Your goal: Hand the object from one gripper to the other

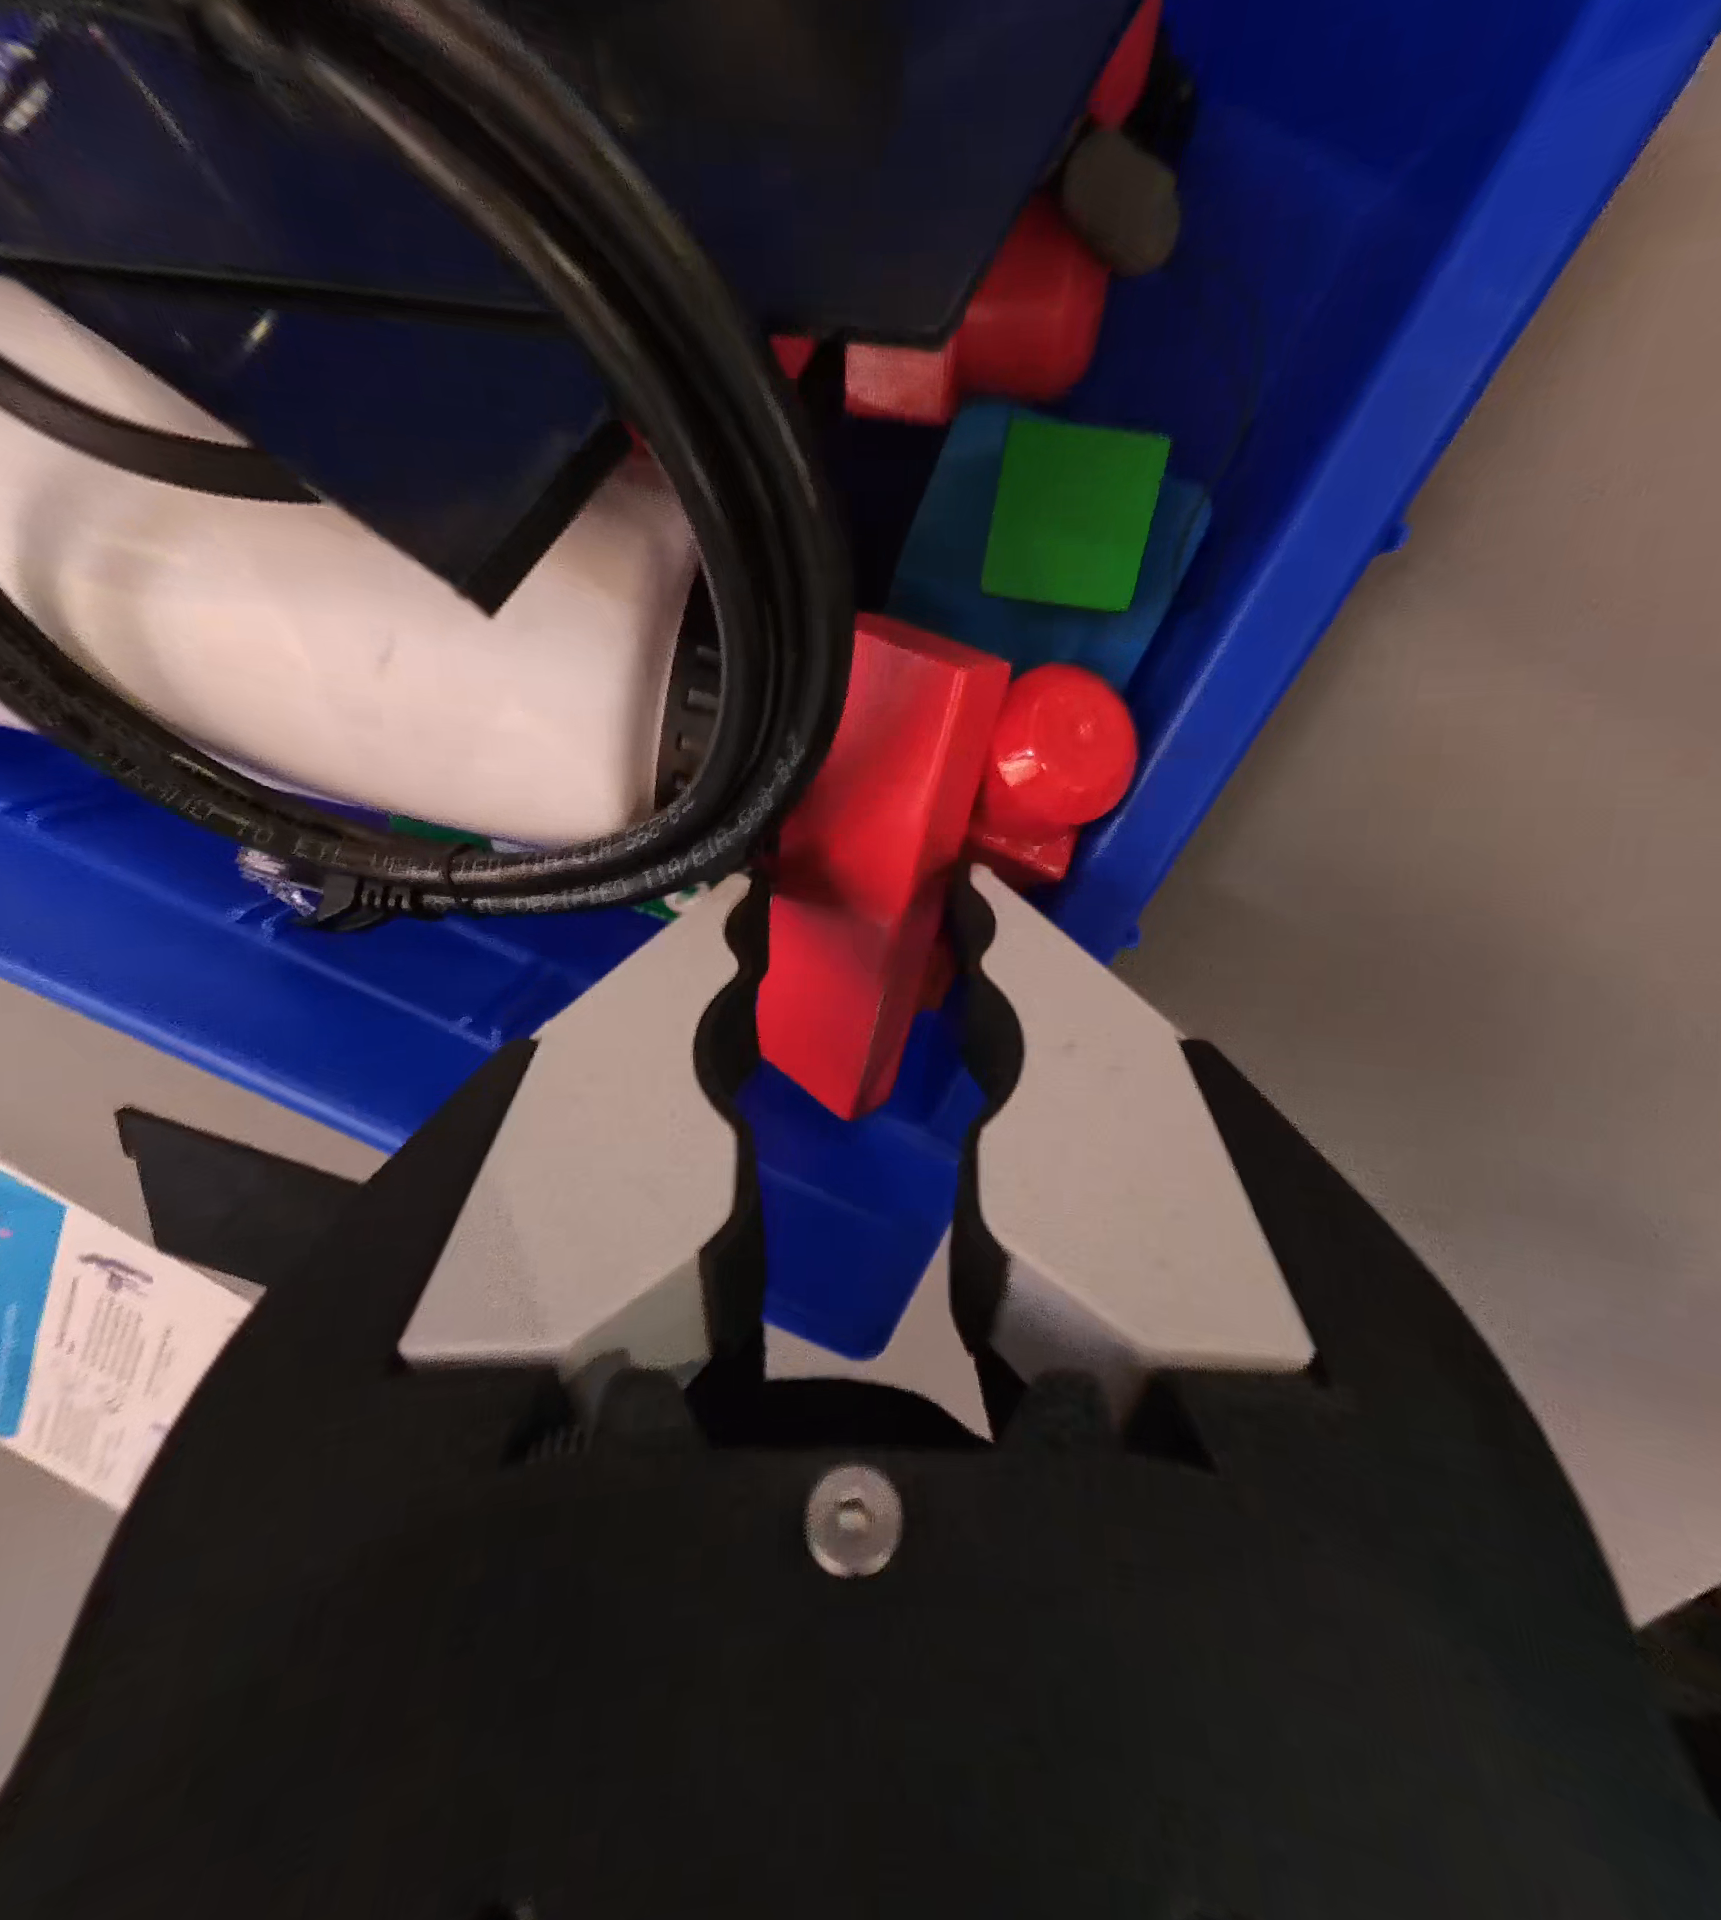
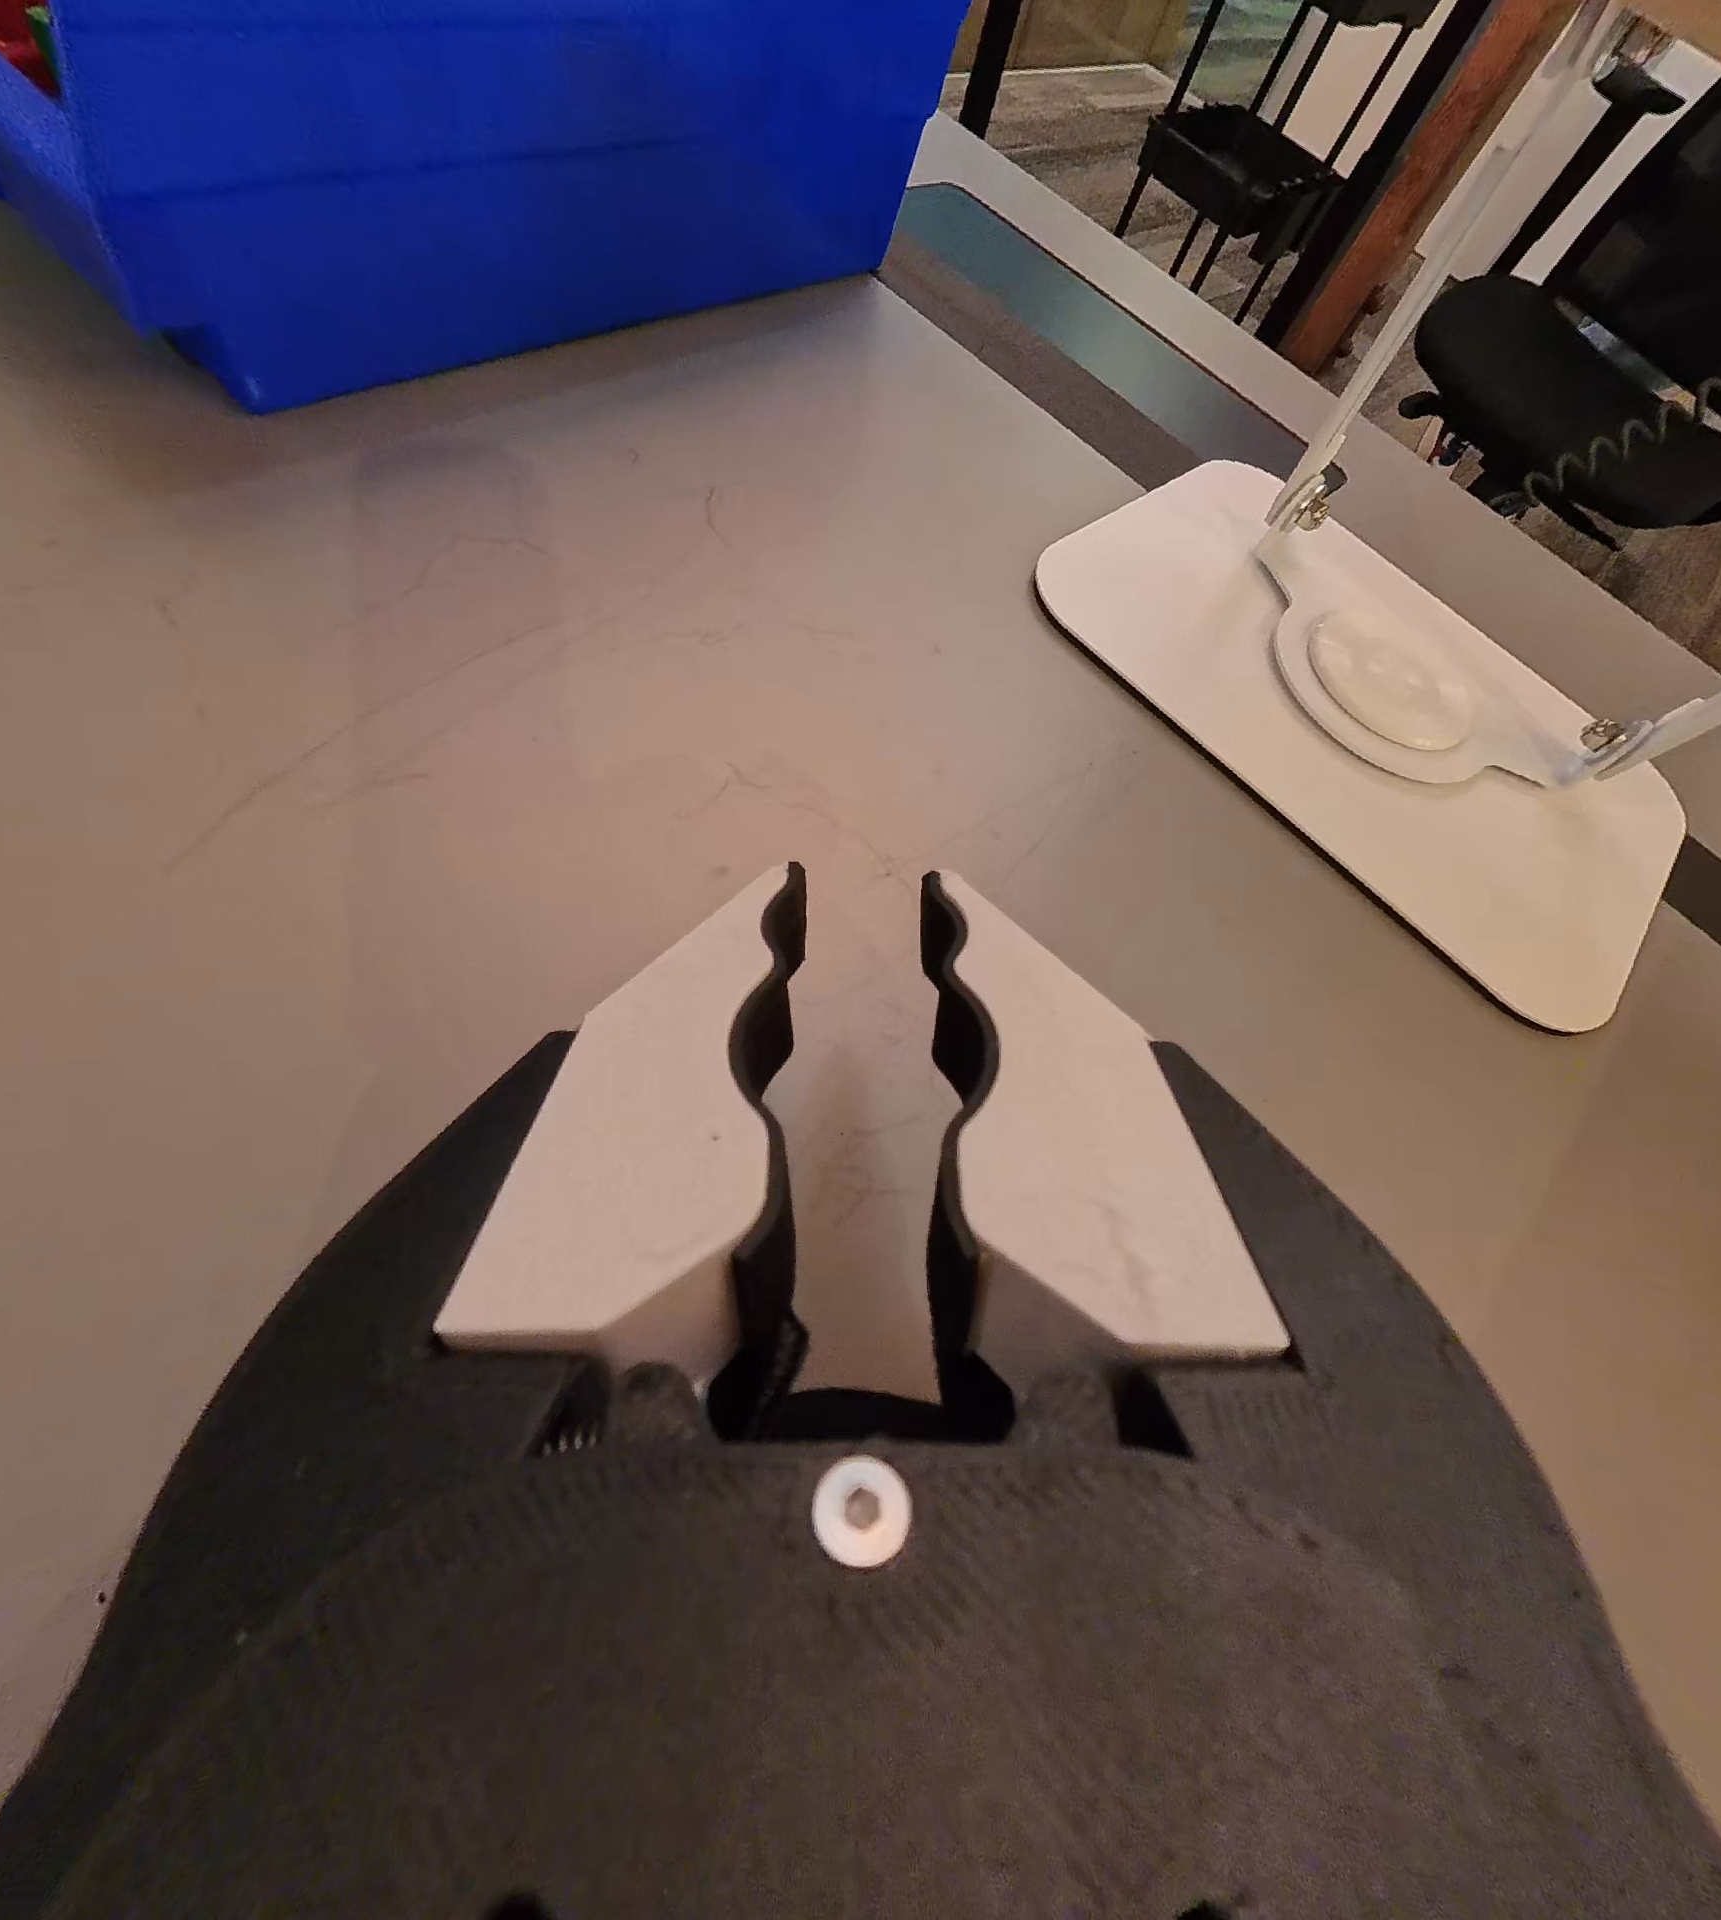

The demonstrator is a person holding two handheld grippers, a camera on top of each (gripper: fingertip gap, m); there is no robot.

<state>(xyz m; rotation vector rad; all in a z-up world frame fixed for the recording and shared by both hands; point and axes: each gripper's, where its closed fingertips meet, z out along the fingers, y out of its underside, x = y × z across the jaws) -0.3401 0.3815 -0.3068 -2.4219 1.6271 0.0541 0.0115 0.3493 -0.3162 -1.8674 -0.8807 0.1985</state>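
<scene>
My left gripper (image 1: 856, 894) is shut on a red block (image 1: 877, 831), holding it by its lower part over the corner of a blue bin (image 1: 1355, 520). The block's upper end sticks out past the fingertips. A red knob-shaped piece (image 1: 1064, 743) lies right beside it in the bin. My right gripper (image 2: 863, 883) is open with a narrow gap and empty, low over the grey table (image 2: 420, 727). The bin (image 2: 503, 197) stands ahead and to its left. Neither gripper shows in the other's view.
The bin also holds a green-topped teal block (image 1: 1074, 514), more red pieces (image 1: 1022, 312), a coiled black cable (image 1: 731, 520), a white object (image 1: 316, 644) and a dark box (image 1: 420, 208). A leaflet (image 1: 35, 1309) lies beside it. A white stand base (image 2: 1355, 727) sits near the table's right edge. Spacing between my two grippers at the tips: around 35 centimeters.
</scene>
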